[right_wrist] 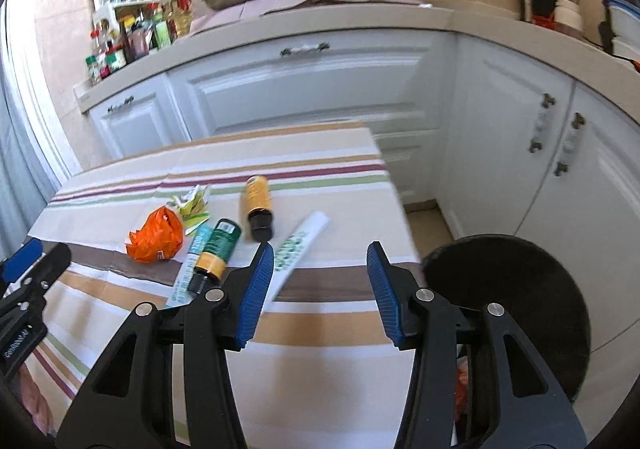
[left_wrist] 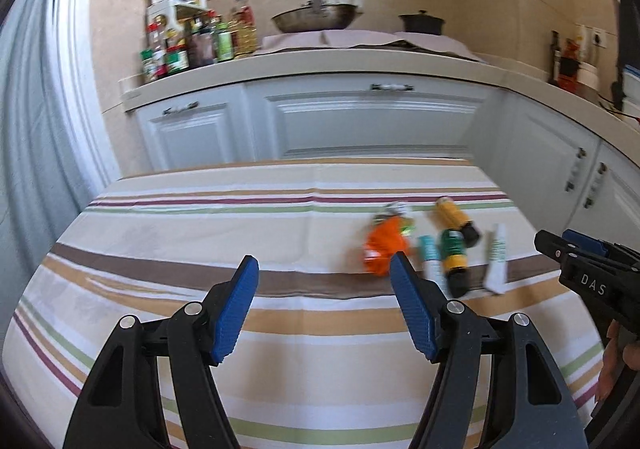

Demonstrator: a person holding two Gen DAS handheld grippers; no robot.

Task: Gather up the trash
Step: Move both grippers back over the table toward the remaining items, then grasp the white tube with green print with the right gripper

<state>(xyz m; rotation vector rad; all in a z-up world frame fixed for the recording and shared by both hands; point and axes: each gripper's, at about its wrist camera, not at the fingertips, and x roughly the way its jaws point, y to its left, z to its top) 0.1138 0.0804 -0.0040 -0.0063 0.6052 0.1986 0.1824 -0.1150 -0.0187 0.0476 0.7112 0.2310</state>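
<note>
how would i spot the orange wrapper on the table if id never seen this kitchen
Start at the striped tablecloth in front of the white cabinets, where a small cluster of trash lies. The orange wrapper sits at the cluster's left end, beside a green bottle. It is the only crumpled, bright orange lump; its neighbours are smooth bottles and flat white tubes.

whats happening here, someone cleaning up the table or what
A person holds a gripper in each hand over a striped table in a kitchen. Both the left gripper and the right gripper are open and empty. The trash lies untouched on the cloth: an orange wrapper, a crumpled paper, two bottles and two tubes. A black bin stands by the table's right edge. Nothing is picked up yet.
</note>
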